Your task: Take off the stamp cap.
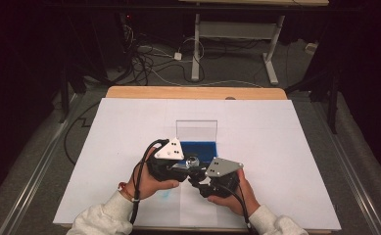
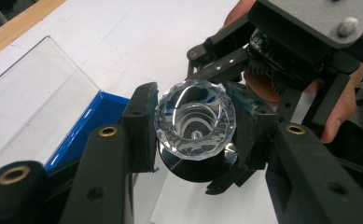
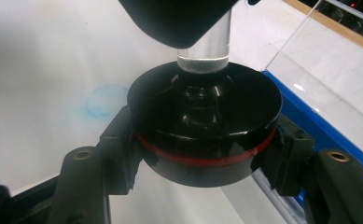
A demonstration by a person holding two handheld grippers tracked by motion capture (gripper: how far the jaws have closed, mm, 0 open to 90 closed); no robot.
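Left gripper view puts my left tongs (image 2: 194, 128) clenched on a clear faceted glass knob with a round cut-crystal head (image 2: 195, 122), one black pad on each side of the head. Just beneath the head sits a black round disc base with a red band (image 2: 195, 170), and the right tongs (image 2: 230, 135) come in from the far side and clamp that base.

In the right gripper view I see the right tongs (image 3: 202, 149) grasping the black disc by its rim, pads pressed at both ends of the red band, with the clear stem (image 3: 203, 49) of the knob rising straight from the middle of the disc into the dark body of the other tool above.

From the high view both tools meet over the near middle of the white-covered surface (image 1: 286, 156), held above it: left tongs (image 1: 178, 166) and right tongs (image 1: 198, 176) close together, each under a grey three-cornered plate. Just beyond them lies a shallow blue tray with a clear upright plastic lid (image 1: 198, 142). A faint blue smudge (image 3: 102, 100) marks the sheet near the disc.

I can read no brand, label or writing on any of these things.
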